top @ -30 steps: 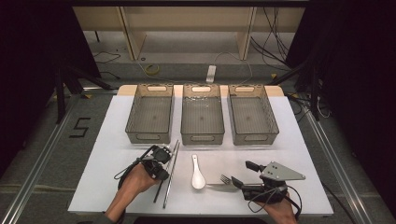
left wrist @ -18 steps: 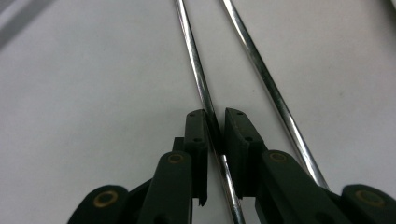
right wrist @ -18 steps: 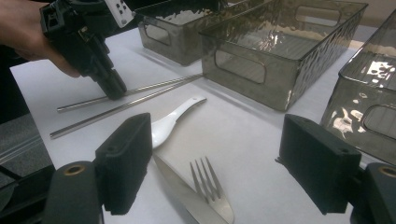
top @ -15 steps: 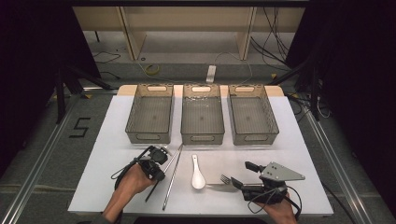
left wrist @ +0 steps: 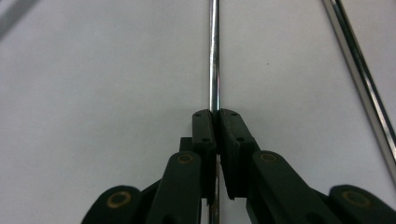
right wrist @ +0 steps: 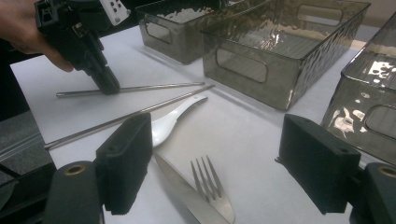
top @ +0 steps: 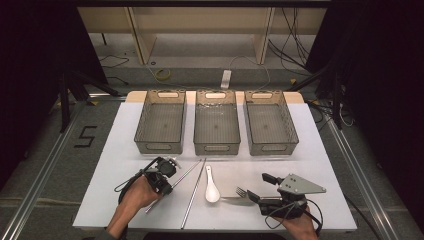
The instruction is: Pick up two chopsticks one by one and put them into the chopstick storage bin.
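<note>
A: Start at your left. What is your left claw (top: 167,181) doing?

B: Your left claw is clamped on the thin, shiny metal chopstick (left wrist: 214,60) that lies on the white desk (top: 125,140). In the left gripper view the two black jaws have just been closing and now pinch the rod between their pads, with the rod running straight ahead out of them. From the right gripper view you see the same claw (right wrist: 106,80) pointing down at that chopstick (right wrist: 154,87), near one end of it.

A: And where does that chopstick sit among the rest?

B: It lies slanted in the high view, in front of the left one of three clear, smoky-grey plastic bins (top: 161,122). Just to its right is a second thin metal chopstick (top: 193,192), apart from the first along most of its length, their far ends close together. The left gripper view shows that second rod (left wrist: 362,79) at the right edge.

A: Moving on to the middle?

B: A white ceramic soup spoon (top: 211,186) lies right of the second chopstick, its bowl toward you, in front of the middle bin (top: 216,125). Next comes a silver metal fork (top: 241,193), its tines toward the spoon.

A: And your right side?

B: Your right claw (top: 257,187) is spread wide and grips nothing. In the right gripper view the fork (right wrist: 212,191) lies on the desk between its jaws, and neither pad touches it. The right bin (top: 270,124) stands beyond.
</note>
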`<state>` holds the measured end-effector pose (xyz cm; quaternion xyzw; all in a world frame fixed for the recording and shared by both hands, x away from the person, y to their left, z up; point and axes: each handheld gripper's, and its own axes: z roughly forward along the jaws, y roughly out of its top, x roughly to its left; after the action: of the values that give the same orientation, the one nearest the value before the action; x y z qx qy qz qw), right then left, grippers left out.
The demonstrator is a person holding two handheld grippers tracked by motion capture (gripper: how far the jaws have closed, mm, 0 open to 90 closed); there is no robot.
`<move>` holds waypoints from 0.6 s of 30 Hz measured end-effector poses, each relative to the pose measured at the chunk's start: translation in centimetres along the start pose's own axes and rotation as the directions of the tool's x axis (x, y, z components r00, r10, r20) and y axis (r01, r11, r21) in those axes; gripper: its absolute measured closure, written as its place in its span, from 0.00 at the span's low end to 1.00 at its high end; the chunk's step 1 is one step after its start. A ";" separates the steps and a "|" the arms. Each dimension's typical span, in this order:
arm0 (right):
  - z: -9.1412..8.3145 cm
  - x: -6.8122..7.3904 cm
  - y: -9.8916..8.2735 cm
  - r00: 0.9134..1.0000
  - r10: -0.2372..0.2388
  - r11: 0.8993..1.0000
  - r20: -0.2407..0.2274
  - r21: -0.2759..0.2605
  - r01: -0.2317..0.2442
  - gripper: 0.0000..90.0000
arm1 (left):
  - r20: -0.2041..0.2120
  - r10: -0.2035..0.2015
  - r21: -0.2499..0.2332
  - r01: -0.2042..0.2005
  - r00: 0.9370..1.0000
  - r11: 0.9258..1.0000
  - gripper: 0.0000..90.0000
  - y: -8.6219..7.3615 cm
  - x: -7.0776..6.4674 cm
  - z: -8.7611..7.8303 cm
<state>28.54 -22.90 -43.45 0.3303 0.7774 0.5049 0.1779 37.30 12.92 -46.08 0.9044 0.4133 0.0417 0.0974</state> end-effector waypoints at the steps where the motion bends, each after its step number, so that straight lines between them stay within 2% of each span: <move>1: 0.0 0.0 0.0 1.000 0.000 1.000 0.000 0.000 0.000 0.30 | -0.001 0.003 -0.002 -0.003 1.000 1.000 0.94 0.0 0.0 0.0; 10: 0.0 -0.1 0.0 1.000 0.005 1.000 0.000 -0.002 -0.005 0.30 | 0.008 0.014 -0.056 -0.014 1.000 0.998 0.94 -0.5 0.5 -1.4; 12: 0.0 -0.1 0.0 1.000 0.006 1.000 0.001 -0.002 -0.006 0.30 | 0.023 0.022 -0.057 -0.021 0.999 0.998 0.94 -0.6 0.6 -1.7; 13: 0.0 -0.1 0.0 1.000 0.006 1.000 0.000 -0.004 -0.006 0.30 | 0.030 0.012 -0.073 -0.009 0.999 0.997 0.95 -0.6 0.6 -1.8; 15: 0.0 -0.1 0.0 1.000 0.006 1.000 0.000 -0.003 -0.006 0.30 | 0.032 0.027 -0.082 -0.025 0.999 0.996 0.95 -0.7 0.6 -2.2; 18: 0.0 -0.1 0.0 1.000 0.006 1.000 -0.001 -0.003 -0.006 0.30 | 0.046 0.025 -0.107 -0.020 0.999 0.994 0.95 -0.9 0.6 -3.0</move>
<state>28.60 -22.97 -43.45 0.3322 0.7756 0.5068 0.1767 36.58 14.33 -43.36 0.9032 0.3979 0.0436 0.1549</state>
